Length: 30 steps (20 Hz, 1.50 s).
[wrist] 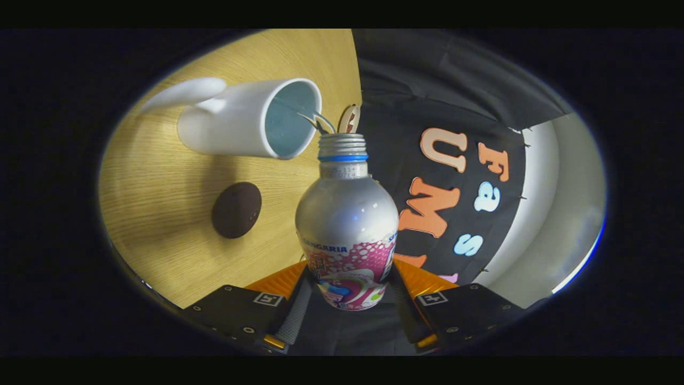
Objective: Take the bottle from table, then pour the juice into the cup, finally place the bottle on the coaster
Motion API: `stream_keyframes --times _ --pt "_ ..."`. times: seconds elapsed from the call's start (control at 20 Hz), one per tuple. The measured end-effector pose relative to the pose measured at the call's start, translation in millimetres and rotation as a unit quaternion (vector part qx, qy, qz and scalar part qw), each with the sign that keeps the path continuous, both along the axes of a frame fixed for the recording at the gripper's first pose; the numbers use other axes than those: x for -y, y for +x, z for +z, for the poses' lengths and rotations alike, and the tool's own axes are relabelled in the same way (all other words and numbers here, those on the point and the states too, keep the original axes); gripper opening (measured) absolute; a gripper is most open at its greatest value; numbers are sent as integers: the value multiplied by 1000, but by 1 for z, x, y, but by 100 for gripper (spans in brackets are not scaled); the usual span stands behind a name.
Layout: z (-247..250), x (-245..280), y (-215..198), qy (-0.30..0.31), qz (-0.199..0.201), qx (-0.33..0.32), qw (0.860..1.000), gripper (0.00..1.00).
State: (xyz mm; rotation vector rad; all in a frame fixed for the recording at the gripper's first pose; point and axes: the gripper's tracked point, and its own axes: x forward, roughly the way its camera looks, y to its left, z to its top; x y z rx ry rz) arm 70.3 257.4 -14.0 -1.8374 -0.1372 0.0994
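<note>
Claw [350, 299] grips bottle [347, 224], mouth apparently at cup [251, 120] rim.

Table [160, 214]: light wood grain, pale yellow-tan, lit warmly, soft shadows on it.
Wall [427, 80]: black cloth, creased, hung behind the table's far edge, pinned along its rim.
Beyond the cloth [539, 176]: a white curved band, then a grey-white surface [572, 224]; too blurred to identify.
Light: bright on the table, dim on the cloth, a thin blue-white glint at the outermost edge.
</note>
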Motion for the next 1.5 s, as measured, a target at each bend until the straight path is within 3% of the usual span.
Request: stream_keyframes --times 0.6,1.5 --pt "6 -12 4 -58 9 4 998 75" --pt "15 -16 7 -91 12 8 996 75"
